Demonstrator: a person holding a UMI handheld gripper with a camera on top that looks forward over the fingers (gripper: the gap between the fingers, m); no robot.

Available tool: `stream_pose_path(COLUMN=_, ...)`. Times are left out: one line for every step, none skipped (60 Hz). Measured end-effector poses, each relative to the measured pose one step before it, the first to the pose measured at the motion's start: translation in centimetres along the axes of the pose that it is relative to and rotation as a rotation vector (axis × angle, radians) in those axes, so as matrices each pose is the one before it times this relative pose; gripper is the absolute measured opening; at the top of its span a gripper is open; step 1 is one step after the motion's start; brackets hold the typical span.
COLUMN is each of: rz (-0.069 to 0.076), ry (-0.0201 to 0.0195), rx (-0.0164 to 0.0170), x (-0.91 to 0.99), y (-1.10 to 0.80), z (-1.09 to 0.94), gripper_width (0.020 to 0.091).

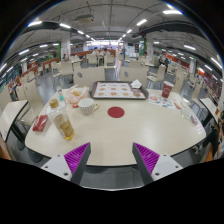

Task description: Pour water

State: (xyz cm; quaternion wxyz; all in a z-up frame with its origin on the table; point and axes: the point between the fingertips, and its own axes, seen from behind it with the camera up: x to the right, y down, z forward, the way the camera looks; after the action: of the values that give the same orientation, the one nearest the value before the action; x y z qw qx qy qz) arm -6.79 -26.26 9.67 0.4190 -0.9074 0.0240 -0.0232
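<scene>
Our gripper hangs over the near edge of the bench, jaws spread wide and empty. The bottle stands upright at left of centre, ahead and left of the jaws.

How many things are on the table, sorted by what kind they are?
Bottles: 1
Cups: 1
Red coasters: 1
Trays: 1
Red cans: 1
Red packets: 1
Total: 6 that can be told. Small items behind the cup are too unclear to count.
</scene>
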Motion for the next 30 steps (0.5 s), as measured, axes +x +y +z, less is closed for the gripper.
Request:
stream_pose_path(rz=0.0031, ry=-0.01001, rx=0.00007, x=-0.997, y=0.208, z=0.024, gripper_width=0.0853)
stream_pose_path(rz=0.0019, ry=-0.01063, rx=0.00163, x=-0.981, y=0.173, z=0.057, gripper_width=0.0852)
stream_pose_path(rz=0.0011, ry=-0.01047, rx=0.00235, x=-0.986, y=0.139, z=0.072, gripper_width=0.0852)
stream_pose_path(rz=-0.0004, ry=-0.00913, rx=0.00399, x=-0.909, y=0.166, z=0.322, gripper_width=0.0853)
stream_pose_path(rz=-0.0011, ry=-0.00794, rx=0.00330, x=-0.896, y=0.138, z=0.029, gripper_width=0.0854)
stream_pose_path(rz=-0.0021, ry=-0.00806, rx=0.00415, x=-0.909, y=-0.016, z=0.075, gripper_width=0.0853)
stream_pose_path(rz=-0.0029, ry=-0.00926, rx=0.00431, x=-0.897, y=-0.008, z=0.116, gripper_width=0.0852)
stream_pose_path(rz=-0.0030, ry=-0.00981, rx=0.00492, x=-0.912, y=-0.046, z=0.178, gripper_width=0.0851)
stream_pose_path(rz=-0.0023, ry=-0.01014, rx=0.00678, x=-0.920, y=-0.105, z=0.211, gripper_width=0.0851)
stream_pose_path(rz=-0.0017, ry=-0.00874, rx=0.00930, x=-0.849, y=-0.177, z=0.263, gripper_width=0.0853)
stream_pose_path(rz=-0.0014, ry=-0.00665, rx=0.01021, x=-0.770, y=-0.194, z=0.277, gripper_width=0.0851)
stream_pose_path(rz=-0.0011, ry=-0.00511, rx=0.00948, x=-0.710, y=-0.197, z=0.360, gripper_width=0.0852)
stream_pose_path(rz=-0.0013, ry=-0.00512, rx=0.00811, x=-0.687, y=-0.173, z=0.367, gripper_width=0.0852)
stream_pose_path(rz=-0.0016, ry=-0.00607, rx=0.00797, x=-0.664, y=-0.157, z=0.418, gripper_width=0.0852)
stream_pose_path(rz=0.0001, ry=-0.00671, rx=0.01020, x=-0.579, y=-0.409, z=0.689, gripper_width=0.0852)
stream_pose_path(rz=-0.0012, ry=-0.00354, rx=0.01096, x=-0.659, y=-0.276, z=0.519, gripper_width=0.0854)
stream_pose_path(rz=-0.0002, ry=-0.00295, rx=0.01194, x=-0.522, y=-0.278, z=0.448, gripper_width=0.0854)
stream_pose_path(rz=-0.0001, ry=-0.00060, rx=0.01186, x=-0.453, y=-0.267, z=0.514, gripper_width=0.0851)
stream_pose_path(rz=-0.0003, ry=-0.00081, rx=0.01118, x=-0.378, y=-0.289, z=0.510, gripper_width=0.0853)
stream_pose_path(rz=-0.0014, ry=-0.00195, rx=0.00888, x=-0.398, y=-0.203, z=0.536, gripper_width=0.0853)
stream_pose_path(rz=-0.0015, ry=-0.00301, rx=0.00874, x=-0.381, y=-0.234, z=0.558, gripper_width=0.0852)
stream_pose_path(rz=-0.0009, ry=-0.00166, rx=0.01040, x=-0.285, y=-0.278, z=0.567, gripper_width=0.0850)
stream_pose_path(rz=0.0004, ry=0.00214, rx=0.01231, x=-0.165, y=-0.334, z=0.556, gripper_width=0.0848)
stream_pose_path(rz=0.0006, ry=0.00410, rx=0.01173, x=-0.106, y=-0.292, z=0.551, gripper_width=0.0846)
stream_pose_path(rz=0.0002, ry=0.00266, rx=0.00911, x=-0.158, y=-0.224, z=0.591, gripper_width=0.0843)
stream_pose_path(rz=-0.0001, ry=-0.00213, rx=0.00601, x=-0.220, y=-0.124, z=0.598, gripper_width=0.0833)
stream_pose_path(rz=0.0000, ry=-0.00173, rx=0.00440, x=-0.252, y=-0.149, z=0.364, gripper_width=0.0832)
stream_pose_path(rz=0.0024, ry=-0.00299, rx=0.00710, x=-0.188, y=-0.089, z=0.642, gripper_width=0.0829)
stream_pose_path(rz=0.0025, ry=0.00075, rx=0.00652, x=-0.137, y=-0.119, z=0.390, gripper_width=0.0825)
stream_pose_path(rz=0.0030, ry=0.00282, rx=0.00554, x=-0.068, y=-0.049, z=0.448, gripper_width=0.0821)
